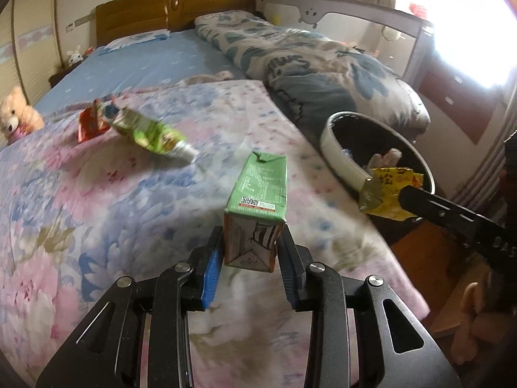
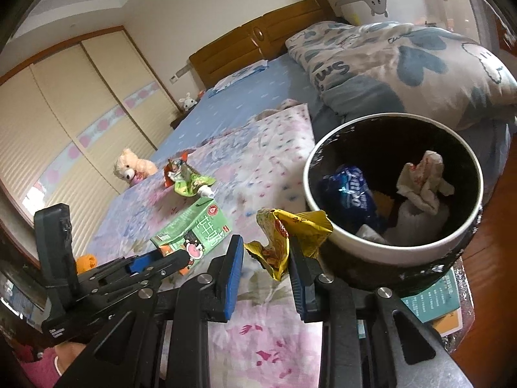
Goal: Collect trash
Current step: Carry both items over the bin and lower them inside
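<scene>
Green milk carton [image 1: 255,208] pinched at its bottom end between the left claw's [image 1: 250,252] blue pads, sticking up and away over the flowery bedspread [image 1: 97,200]. Crumpled yellow wrapper [image 2: 287,239] clamped in the right claw [image 2: 266,255], right at the rim of the black bin [image 2: 392,258] beside the bed. Barcode and fine print on the carton, too small to read; big Chinese characters plus a cartoon cow on its other face. Blue packet [image 2: 350,194] in the bin with white lettering, not legible. Green pouch [image 1: 152,132] and red wrapper [image 1: 90,123] lying further up the bed.
</scene>
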`<state>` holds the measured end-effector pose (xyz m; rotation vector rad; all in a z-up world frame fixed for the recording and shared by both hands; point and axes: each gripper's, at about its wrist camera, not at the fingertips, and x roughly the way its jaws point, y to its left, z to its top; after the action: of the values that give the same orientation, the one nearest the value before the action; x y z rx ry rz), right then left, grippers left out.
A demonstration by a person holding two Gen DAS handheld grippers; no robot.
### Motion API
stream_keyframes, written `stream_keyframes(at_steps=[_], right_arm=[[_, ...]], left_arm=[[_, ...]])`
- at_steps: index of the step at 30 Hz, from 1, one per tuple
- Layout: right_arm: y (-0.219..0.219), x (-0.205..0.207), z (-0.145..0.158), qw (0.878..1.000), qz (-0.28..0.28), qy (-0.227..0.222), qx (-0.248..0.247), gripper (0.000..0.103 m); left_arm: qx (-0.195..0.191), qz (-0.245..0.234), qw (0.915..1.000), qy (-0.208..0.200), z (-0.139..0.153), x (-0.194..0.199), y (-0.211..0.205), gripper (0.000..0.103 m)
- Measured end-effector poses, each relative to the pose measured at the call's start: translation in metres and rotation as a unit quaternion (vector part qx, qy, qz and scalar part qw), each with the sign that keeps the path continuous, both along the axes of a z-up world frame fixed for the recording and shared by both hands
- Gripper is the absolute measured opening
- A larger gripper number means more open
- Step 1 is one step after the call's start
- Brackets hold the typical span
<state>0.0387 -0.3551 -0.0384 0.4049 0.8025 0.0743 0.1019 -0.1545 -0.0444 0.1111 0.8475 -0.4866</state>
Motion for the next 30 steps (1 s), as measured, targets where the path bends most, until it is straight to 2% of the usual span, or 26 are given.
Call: stream_keyframes(at_steps=[9,30], right_arm=[[-0.022,-0.008,0.011,1.000,-0.023,-0.011,-0.002,0.028],[-0.061,-0.017,0.017,0.998,-0.064,-0.020,-0.001,0.028]], left_arm=[[-0.010,-0.030,0.9994,-0.016,0.019,-0.006,-0.026,0.031],[-0.019,-0.072,0.9967,-0.033,0.037,-0.008,-0.071,0.031]])
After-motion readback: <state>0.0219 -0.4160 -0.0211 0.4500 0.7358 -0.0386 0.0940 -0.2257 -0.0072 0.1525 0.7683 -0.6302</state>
